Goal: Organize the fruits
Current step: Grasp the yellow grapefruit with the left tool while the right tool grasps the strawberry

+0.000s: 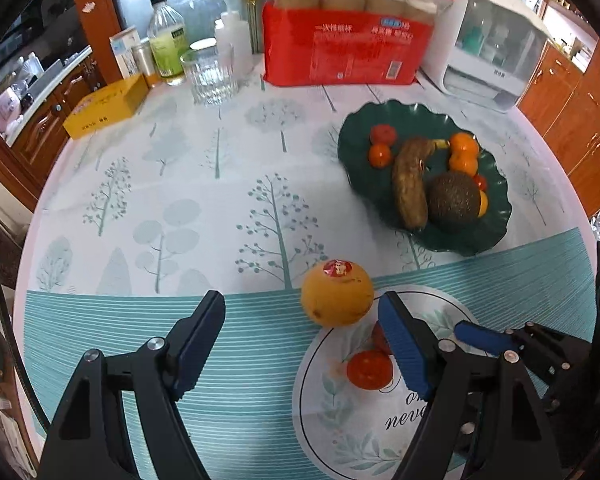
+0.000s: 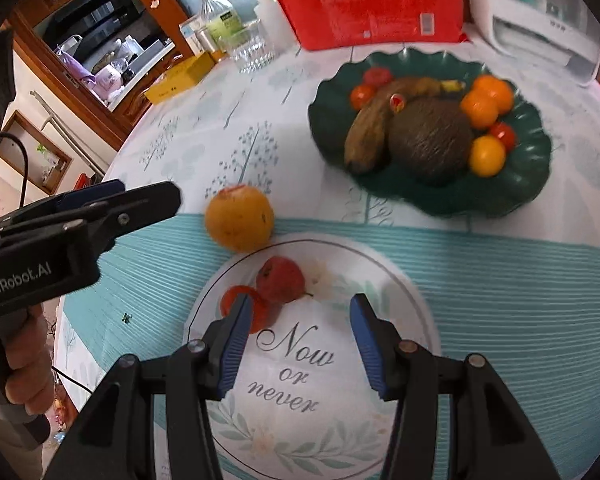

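A big orange [image 1: 336,298] with a red sticker lies on the tablecloth, just ahead of my open left gripper [image 1: 300,300] and toward its right finger. Two small red fruits, a round one [image 2: 280,284] and a tomato-like one [image 2: 240,308], lie on the printed white circle by the left finger of my open right gripper [image 2: 300,300]; nothing is between its pads. A dark green plate [image 1: 496,232] farther back holds a brown banana [image 1: 410,184], an avocado [image 1: 454,202] and small oranges. A hand holds the left gripper [image 2: 152,192] to the left in the right wrist view.
Along the table's far side stand a red pack of paper cups [image 1: 340,52], a glass tumbler [image 1: 210,76], a bottle [image 1: 166,40], a yellow box [image 1: 104,106] and a white appliance [image 1: 492,52]. The round table's edge curves along the left. Wooden cabinets stand beyond.
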The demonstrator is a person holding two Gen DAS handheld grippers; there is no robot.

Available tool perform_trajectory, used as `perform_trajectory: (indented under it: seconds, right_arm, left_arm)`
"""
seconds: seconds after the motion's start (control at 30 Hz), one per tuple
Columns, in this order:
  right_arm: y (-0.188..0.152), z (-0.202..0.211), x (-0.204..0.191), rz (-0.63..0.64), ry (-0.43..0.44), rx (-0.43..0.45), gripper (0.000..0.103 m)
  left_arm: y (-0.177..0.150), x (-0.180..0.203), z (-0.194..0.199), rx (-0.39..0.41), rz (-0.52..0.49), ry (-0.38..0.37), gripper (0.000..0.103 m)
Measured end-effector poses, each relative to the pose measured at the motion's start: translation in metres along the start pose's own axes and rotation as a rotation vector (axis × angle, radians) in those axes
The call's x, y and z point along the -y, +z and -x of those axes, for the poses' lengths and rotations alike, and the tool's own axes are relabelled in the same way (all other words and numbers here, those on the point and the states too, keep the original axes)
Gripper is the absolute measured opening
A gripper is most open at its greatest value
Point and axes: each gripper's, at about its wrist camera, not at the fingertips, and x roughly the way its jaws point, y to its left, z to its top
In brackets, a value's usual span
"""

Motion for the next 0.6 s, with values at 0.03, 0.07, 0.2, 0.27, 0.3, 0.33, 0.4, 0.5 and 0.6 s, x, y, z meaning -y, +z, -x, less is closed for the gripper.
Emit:
perform_trajectory:
  seconds: [0.03, 0.07, 0.2, 0.27, 0.3, 0.33, 0.4, 0.5, 0.6]
  right_arm:
    - [0.001, -0.003, 0.000, -0.003, 0.003, 0.000, 0.051]
    - [0.002, -0.006, -0.001, -0.006, 0.004, 0.000, 0.051]
    - [0.005, -0.020, 0.000, -0.012, 0.007, -0.013, 0.051]
    - [0.005, -0.027, 0.000, -0.018, 0.010, -0.024, 0.051]
    - [0.006, -0.027, 0.002, -0.024, 0.018, -0.016, 0.051]
    - [0.007, -0.028, 0.002, -0.027, 0.024, -0.013, 0.051]
    - [0.009, -0.030, 0.003, -0.025, 0.024, -0.009, 0.051]
    - [0.012, -0.033, 0.002, -0.021, 0.038, -0.007, 0.049]
    - [0.014, -0.037, -0.001, -0.003, 0.061, -0.006, 0.043]
  left_arm:
    - [0.000, 0.001, -0.003, -0.006, -0.002, -0.001, 0.078]
    - [0.000, 0.003, -0.007, -0.014, -0.005, -0.004, 0.078]
    - [0.002, 0.007, -0.022, -0.044, -0.006, -0.019, 0.078]
    - [0.004, 0.008, -0.027, -0.056, -0.003, -0.022, 0.078]
    - [0.004, 0.009, -0.031, -0.062, 0.001, -0.023, 0.078]
    - [0.005, 0.009, -0.033, -0.067, 0.004, -0.025, 0.078]
    - [0.006, 0.009, -0.039, -0.077, 0.009, -0.026, 0.078]
    - [0.006, 0.010, -0.046, -0.094, 0.014, -0.030, 0.078]
    - [0.006, 0.009, -0.053, -0.106, 0.023, -0.034, 0.078]
